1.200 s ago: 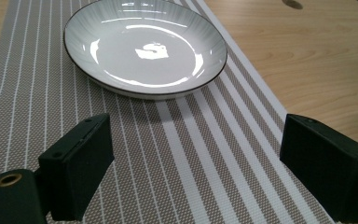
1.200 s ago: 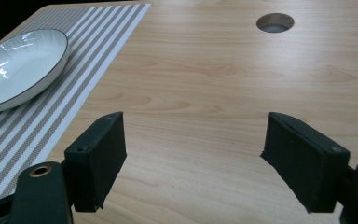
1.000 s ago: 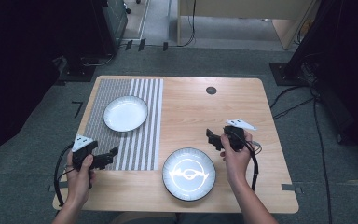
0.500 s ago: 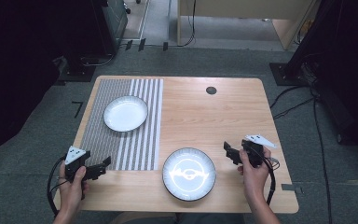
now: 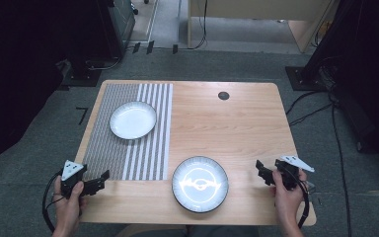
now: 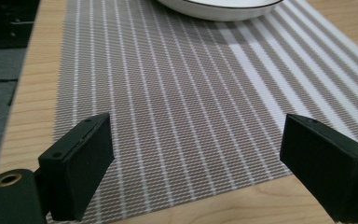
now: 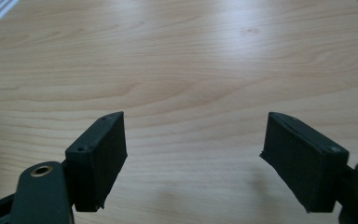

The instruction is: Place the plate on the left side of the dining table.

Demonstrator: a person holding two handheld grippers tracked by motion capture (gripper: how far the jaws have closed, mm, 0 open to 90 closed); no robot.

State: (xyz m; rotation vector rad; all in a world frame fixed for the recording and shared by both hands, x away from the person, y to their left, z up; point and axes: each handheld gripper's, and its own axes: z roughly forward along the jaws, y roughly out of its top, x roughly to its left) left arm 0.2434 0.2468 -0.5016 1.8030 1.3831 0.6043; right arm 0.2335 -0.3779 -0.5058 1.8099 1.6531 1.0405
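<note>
Your left gripper (image 5: 100,181) sits at the table's (image 5: 237,123) seven o'clock corner and your right gripper (image 5: 262,173) at four o'clock, both with jaws apart and apparently empty, the dark-rimmed plate (image 5: 200,183) lying between them at six o'clock.

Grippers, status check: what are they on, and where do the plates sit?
Left gripper open, empty, at the striped mat's near edge. Right gripper open, empty, over bare table. White plate on mat, patterned plate between grippers. Nothing in the way.
</note>
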